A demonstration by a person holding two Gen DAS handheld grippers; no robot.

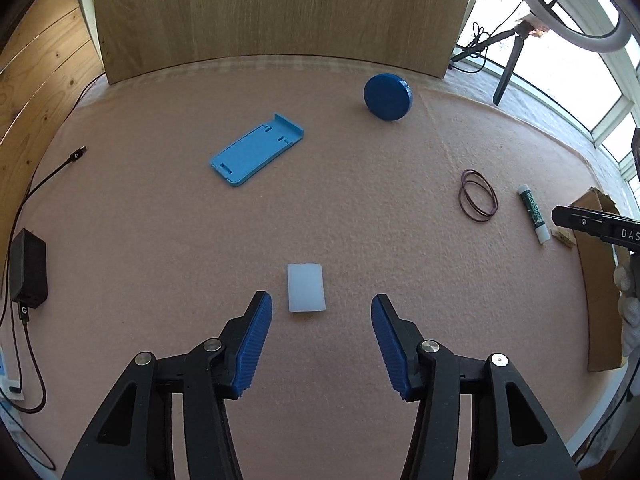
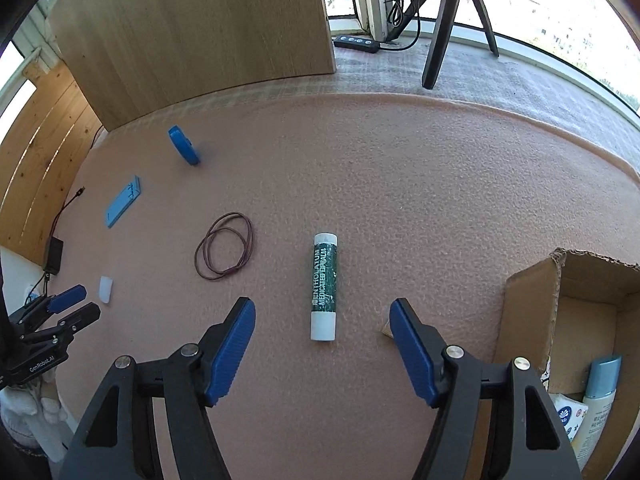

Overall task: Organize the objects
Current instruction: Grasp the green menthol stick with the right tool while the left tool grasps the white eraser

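Observation:
My left gripper [image 1: 321, 308] hangs open over the pink mat, and a small white block [image 1: 305, 288] lies just ahead of its blue pads, untouched. My right gripper [image 2: 323, 312] is open too, its fingers on either side of a green lip balm stick [image 2: 325, 286] with white ends, not pressing on it. Farther off lie a light blue flat stand [image 1: 256, 151], a round dark blue tin [image 1: 388, 97] standing on edge, and coiled brown rubber bands [image 1: 478, 196]. The right wrist view also shows the left gripper [image 2: 76, 304] at its left edge beside the white block [image 2: 106, 289].
An open cardboard box [image 2: 532, 312] with a tube and a packet inside stands at the right of the mat. A wooden clothespin [image 1: 563, 237] lies near the lip balm [image 1: 533, 213]. A black adapter [image 1: 27, 268] with cables sits at the left. A wooden board [image 1: 280, 12] and a tripod [image 2: 444, 20] stand behind.

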